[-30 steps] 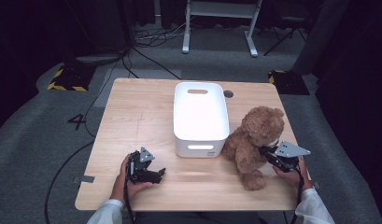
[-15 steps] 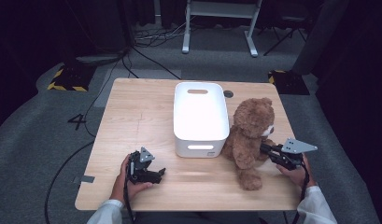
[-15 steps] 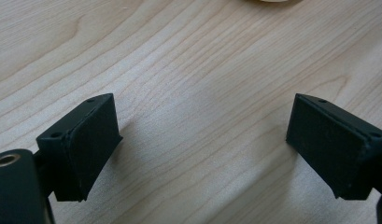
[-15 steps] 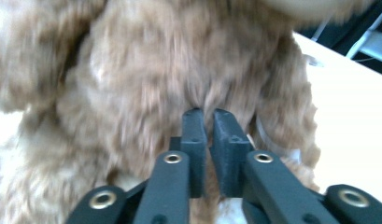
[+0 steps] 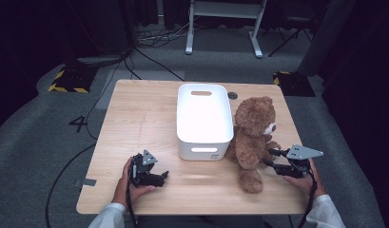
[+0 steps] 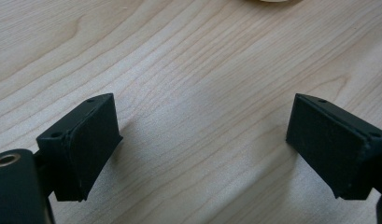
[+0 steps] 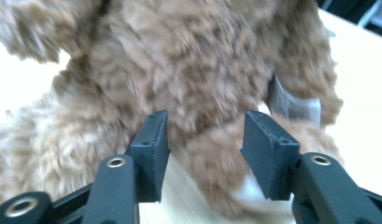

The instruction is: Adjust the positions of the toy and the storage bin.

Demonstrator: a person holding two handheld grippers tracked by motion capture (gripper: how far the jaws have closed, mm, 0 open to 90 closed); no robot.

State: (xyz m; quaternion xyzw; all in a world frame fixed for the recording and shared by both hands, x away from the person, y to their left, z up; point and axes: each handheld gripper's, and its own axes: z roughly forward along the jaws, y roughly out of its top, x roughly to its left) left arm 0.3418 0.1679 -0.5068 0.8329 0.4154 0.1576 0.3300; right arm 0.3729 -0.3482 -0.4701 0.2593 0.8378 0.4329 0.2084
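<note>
Now, my right tool (image 5: 274,159): jaws apart, they have just been opening, with the bear's paw between them but not squeezed.
My left tool (image 5: 156,175): jaws apart, nothing inside, resting low on the counter (image 5: 135,118).
Teddy bear (image 5: 251,135): sits upright, just ahead of my right tool, leaning on the white bin (image 5: 204,118).
Nearer hand: my right one.

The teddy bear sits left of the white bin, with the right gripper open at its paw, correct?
Not quite: in the high view the teddy bear sits right of the white bin. The right gripper is open at its paw, its jaws having just been opening.
</note>
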